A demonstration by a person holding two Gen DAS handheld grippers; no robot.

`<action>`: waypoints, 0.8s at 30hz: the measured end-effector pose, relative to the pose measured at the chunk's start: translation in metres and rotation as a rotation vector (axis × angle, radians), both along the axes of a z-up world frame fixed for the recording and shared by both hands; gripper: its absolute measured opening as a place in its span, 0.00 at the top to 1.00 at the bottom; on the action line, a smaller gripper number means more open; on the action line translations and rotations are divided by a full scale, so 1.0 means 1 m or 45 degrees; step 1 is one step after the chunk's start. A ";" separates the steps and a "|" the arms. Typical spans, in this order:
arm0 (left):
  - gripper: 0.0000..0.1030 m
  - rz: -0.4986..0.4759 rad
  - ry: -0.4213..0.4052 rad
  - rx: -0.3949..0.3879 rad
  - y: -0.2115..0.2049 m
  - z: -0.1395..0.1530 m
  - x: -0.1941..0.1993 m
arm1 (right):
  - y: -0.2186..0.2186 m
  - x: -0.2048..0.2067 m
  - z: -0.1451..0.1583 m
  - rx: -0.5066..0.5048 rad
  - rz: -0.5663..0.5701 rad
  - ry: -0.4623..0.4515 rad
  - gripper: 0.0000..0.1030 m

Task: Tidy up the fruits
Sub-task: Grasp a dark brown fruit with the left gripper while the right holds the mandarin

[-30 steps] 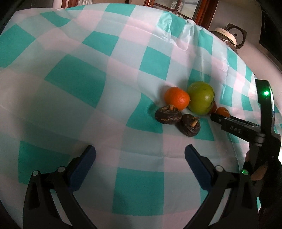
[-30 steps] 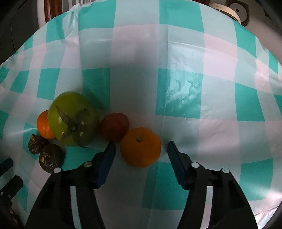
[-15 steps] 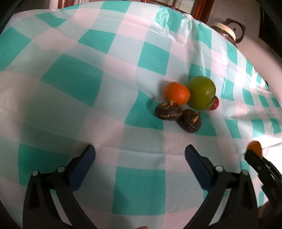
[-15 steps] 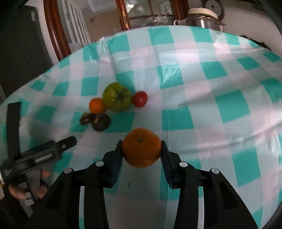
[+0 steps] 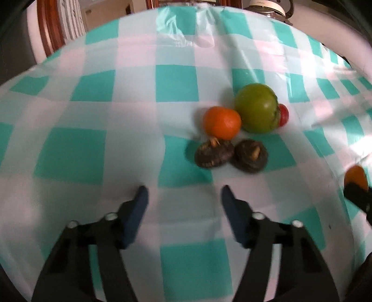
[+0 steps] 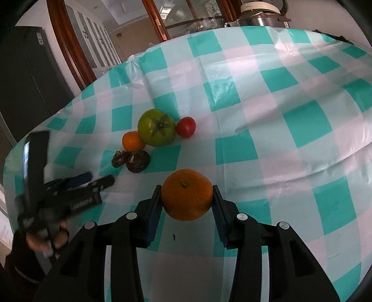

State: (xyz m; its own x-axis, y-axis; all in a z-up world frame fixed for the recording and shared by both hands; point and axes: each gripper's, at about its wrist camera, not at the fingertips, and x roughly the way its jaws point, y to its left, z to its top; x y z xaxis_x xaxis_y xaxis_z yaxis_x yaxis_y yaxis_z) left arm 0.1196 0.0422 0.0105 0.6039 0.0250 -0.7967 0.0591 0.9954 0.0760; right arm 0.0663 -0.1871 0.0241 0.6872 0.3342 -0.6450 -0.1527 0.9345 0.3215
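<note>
Holding an orange (image 6: 186,194) in my right gripper (image 6: 186,197) right now, both blue pads pinching it from either side, stem dimple facing up at the camera. It sits low-centre in the right wrist view, up off the checked tablecloth (image 6: 290,120).

Rest of the fruit is bunched together at about 11 o'clock from that orange. Big green tomato (image 6: 156,127) with its calyx showing, a small red tomato (image 6: 186,127) touching it at its 3 o'clock, and a smaller orange (image 6: 133,141) tucked against its 8 o'clock. Two dark brown wrinkly fruits (image 6: 131,159) sit side by side just below the small orange, touching each other. Can't tell exactly what they are.

My left gripper (image 5: 183,197) is hovering over the cloth with nothing between the pads, and its jaws are closing. In its own view the cluster is at roughly 1 o'clock, the brown pair nearest, well clear of the fingertips. View's a bit smeared there. The held orange just peeks in at 3 o'clock on the far edge.

From the right wrist view the left gripper shows at 9 o'clock, blurry, with a hand (image 6: 46,234) wrapped around its handle.

Background: wooden-framed glass doors (image 6: 162,21) at 12 o'clock, and a metal cooker-type appliance (image 6: 258,14) behind the table's far edge at 1 o'clock.
</note>
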 end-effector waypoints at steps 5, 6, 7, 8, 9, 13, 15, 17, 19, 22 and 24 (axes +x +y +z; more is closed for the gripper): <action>0.45 -0.164 0.040 0.044 -0.019 0.000 0.021 | 0.002 -0.001 0.000 -0.002 0.004 -0.003 0.60; 0.44 -0.177 0.041 0.076 -0.025 -0.002 0.024 | 0.002 -0.001 0.000 -0.001 0.001 -0.003 0.60; 0.44 -0.176 0.032 0.095 -0.027 -0.002 0.026 | 0.002 -0.001 0.001 -0.002 0.001 -0.004 0.60; 0.43 -0.175 0.023 0.104 -0.029 -0.003 0.030 | 0.002 -0.001 0.001 -0.004 0.002 -0.003 0.60; 0.46 -0.175 0.021 0.098 -0.029 -0.003 0.033 | 0.002 -0.001 0.001 -0.004 0.005 -0.003 0.60; 0.61 -0.180 0.027 0.023 -0.025 -0.003 0.043 | 0.001 -0.001 0.001 0.006 0.008 -0.004 0.60; 0.61 -0.169 0.004 0.029 -0.025 0.000 0.031 | 0.001 -0.002 0.002 0.013 0.007 -0.010 0.60; 0.61 -0.153 -0.032 -0.052 -0.024 0.009 0.003 | 0.000 -0.003 0.002 0.018 0.005 -0.013 0.60; 0.61 -0.133 -0.049 -0.169 -0.016 0.016 -0.020 | -0.001 -0.004 0.002 0.023 0.003 -0.013 0.60; 0.61 -0.088 -0.076 -0.252 -0.010 0.013 -0.057 | -0.001 -0.003 0.002 0.024 0.001 -0.010 0.60; 0.61 -0.082 -0.091 -0.269 -0.008 0.010 -0.068 | -0.001 -0.003 0.002 0.027 0.001 -0.011 0.60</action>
State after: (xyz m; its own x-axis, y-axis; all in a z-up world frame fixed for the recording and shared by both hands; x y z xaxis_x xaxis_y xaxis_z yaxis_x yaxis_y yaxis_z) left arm 0.0520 0.0343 0.0203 0.6538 -0.1779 -0.7354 0.1248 0.9840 -0.1271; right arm 0.0630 -0.1881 0.0262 0.6923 0.3486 -0.6318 -0.1563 0.9273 0.3402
